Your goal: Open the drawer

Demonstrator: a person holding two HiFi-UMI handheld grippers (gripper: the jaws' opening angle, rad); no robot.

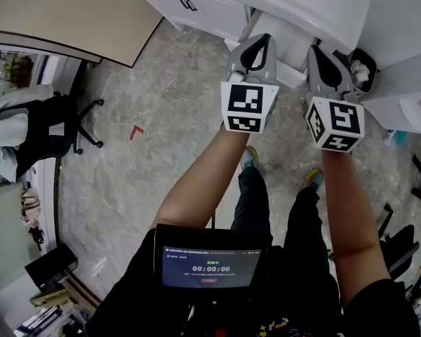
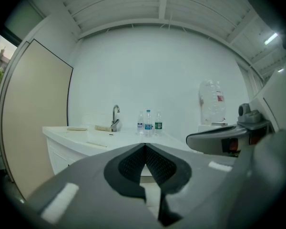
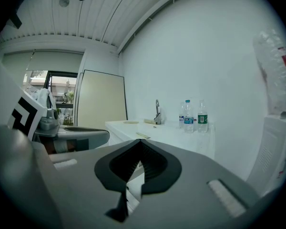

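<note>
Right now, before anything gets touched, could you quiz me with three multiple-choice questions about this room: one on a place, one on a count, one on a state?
1. Where do the water bottles stand? A on the floor; B on the white counter beside the tap; C on the office chair.
2. How many bottles are there? A one; B three; C five.
3. The left gripper has its jaws: A together and empty; B clamped on a bottle; C wide apart.
Answers: B, they stand on the counter next to the tap; B, three stand in a row; A, its pads meet with nothing between.
</note>
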